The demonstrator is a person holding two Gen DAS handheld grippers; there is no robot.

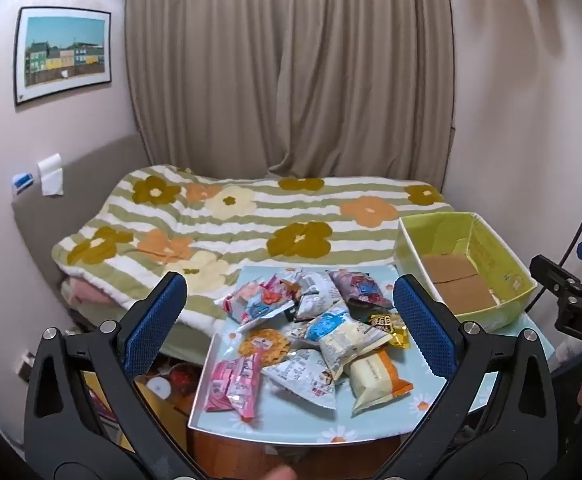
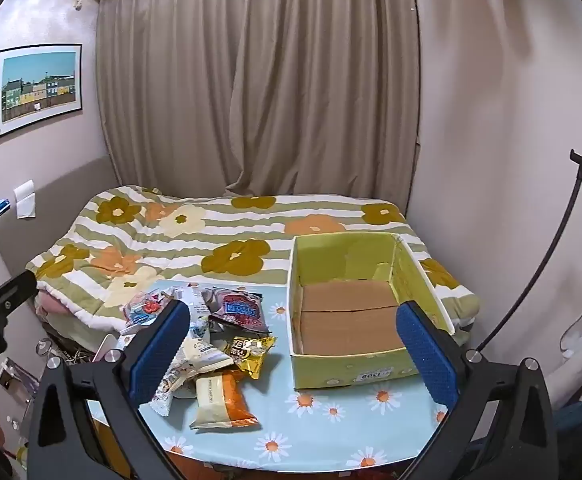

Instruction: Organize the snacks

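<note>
Snack packets heaped on the table; green box beside them holds no packets; both grippers spread wide and holding nothing.

The left gripper (image 1: 291, 320) hangs above the pile of assorted foil and plastic snack packets (image 1: 311, 332), blue pads wide apart, nothing between them. The right gripper (image 2: 293, 346) is likewise spread, carrying nothing, framing the near wall of the light-green cardboard box (image 2: 355, 374). The pile lies on the pale-blue daisy-print tabletop (image 2: 331, 432), left of the box and apart from it. A cream-and-orange wrapped packet (image 2: 223, 406) lies nearest the front edge; a pink striped packet (image 1: 235, 388) lies at the pile's left. The box floor shows bare brown cardboard. A striped floral quilt (image 1: 251, 216) covers the bed behind the table.
</note>
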